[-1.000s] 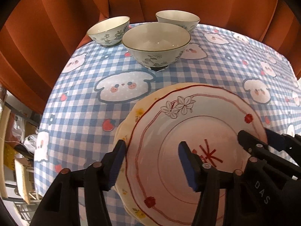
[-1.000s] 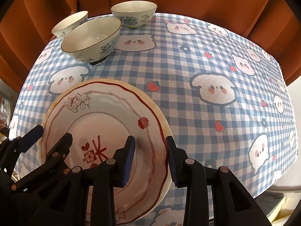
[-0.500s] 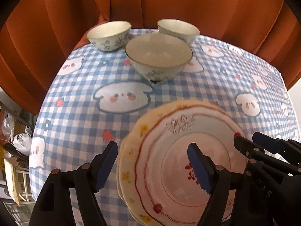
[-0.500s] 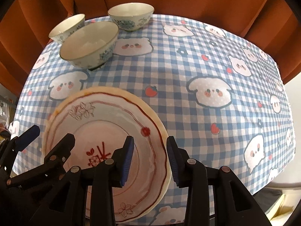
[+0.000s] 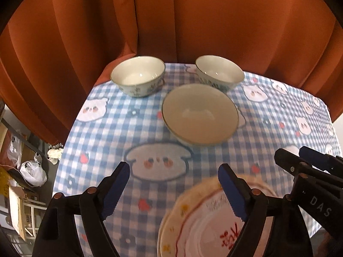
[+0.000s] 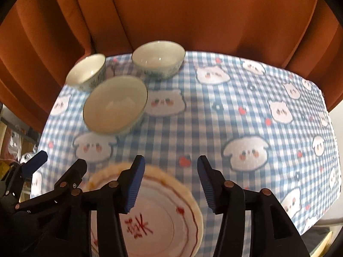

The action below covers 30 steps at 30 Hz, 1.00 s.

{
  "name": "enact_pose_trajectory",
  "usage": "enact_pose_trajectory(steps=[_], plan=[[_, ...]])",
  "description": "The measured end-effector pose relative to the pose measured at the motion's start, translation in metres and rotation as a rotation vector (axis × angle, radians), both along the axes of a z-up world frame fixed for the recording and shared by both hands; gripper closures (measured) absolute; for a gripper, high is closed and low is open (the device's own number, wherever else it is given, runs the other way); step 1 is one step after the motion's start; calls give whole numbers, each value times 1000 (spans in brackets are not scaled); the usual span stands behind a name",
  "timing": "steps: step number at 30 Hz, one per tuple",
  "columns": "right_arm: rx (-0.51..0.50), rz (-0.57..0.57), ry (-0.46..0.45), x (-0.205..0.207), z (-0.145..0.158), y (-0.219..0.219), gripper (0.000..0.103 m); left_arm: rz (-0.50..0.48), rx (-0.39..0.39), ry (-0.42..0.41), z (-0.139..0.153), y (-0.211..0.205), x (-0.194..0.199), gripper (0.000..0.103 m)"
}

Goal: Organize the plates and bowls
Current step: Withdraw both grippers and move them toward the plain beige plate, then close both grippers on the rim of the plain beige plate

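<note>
Your left gripper [image 5: 173,187] and right gripper [image 6: 169,181], ribbed blue pads just spreading, grip nothing above the glossy scalloped plates [image 5: 197,229] stacked at lower frame, three round glazed bowls [image 5: 200,114] resting upper centre on checked cloth [image 5: 103,132].

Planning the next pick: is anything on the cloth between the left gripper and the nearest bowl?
Nothing visible. Only bare checked tablecloth lies between the open left gripper and the nearest bowl; the stacked plates sit nearer the camera, below the gripper.
</note>
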State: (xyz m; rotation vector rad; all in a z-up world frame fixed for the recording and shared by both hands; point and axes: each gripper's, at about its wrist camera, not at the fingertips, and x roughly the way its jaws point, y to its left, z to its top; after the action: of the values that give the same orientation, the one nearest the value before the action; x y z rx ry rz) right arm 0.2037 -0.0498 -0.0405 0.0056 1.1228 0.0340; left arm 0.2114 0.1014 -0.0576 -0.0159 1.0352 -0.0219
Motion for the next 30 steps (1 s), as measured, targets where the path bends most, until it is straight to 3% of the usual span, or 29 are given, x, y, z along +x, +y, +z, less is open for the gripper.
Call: enact_pose_trajectory(steps=[4, 10, 13, 17, 21, 26, 29, 30], plan=[[9, 0, -28, 23, 3, 1, 41, 29, 10, 2, -4, 5, 24, 14], [45, 12, -37, 63, -4, 9, 40, 10, 1, -12, -12, 0, 56, 15], [49, 17, -43, 80, -14, 16, 40, 14, 6, 5, -20, -3, 71, 26], [57, 19, -40, 98, -28, 21, 40, 29, 5, 28, -34, -6, 88, 29], [95, 17, -15, 114, -41, 22, 41, 49, 10, 47, -43, -6, 101, 37], [111, 22, 0, 133, -52, 27, 58, 65, 12, 72, -52, -4, 116, 48], [128, 47, 26, 140, -59, 31, 78, 68, 13, 88, -56, -3, 121, 62], [134, 58, 31, 141, -61, 32, 80, 68, 11, 93, -58, -3, 122, 68]])
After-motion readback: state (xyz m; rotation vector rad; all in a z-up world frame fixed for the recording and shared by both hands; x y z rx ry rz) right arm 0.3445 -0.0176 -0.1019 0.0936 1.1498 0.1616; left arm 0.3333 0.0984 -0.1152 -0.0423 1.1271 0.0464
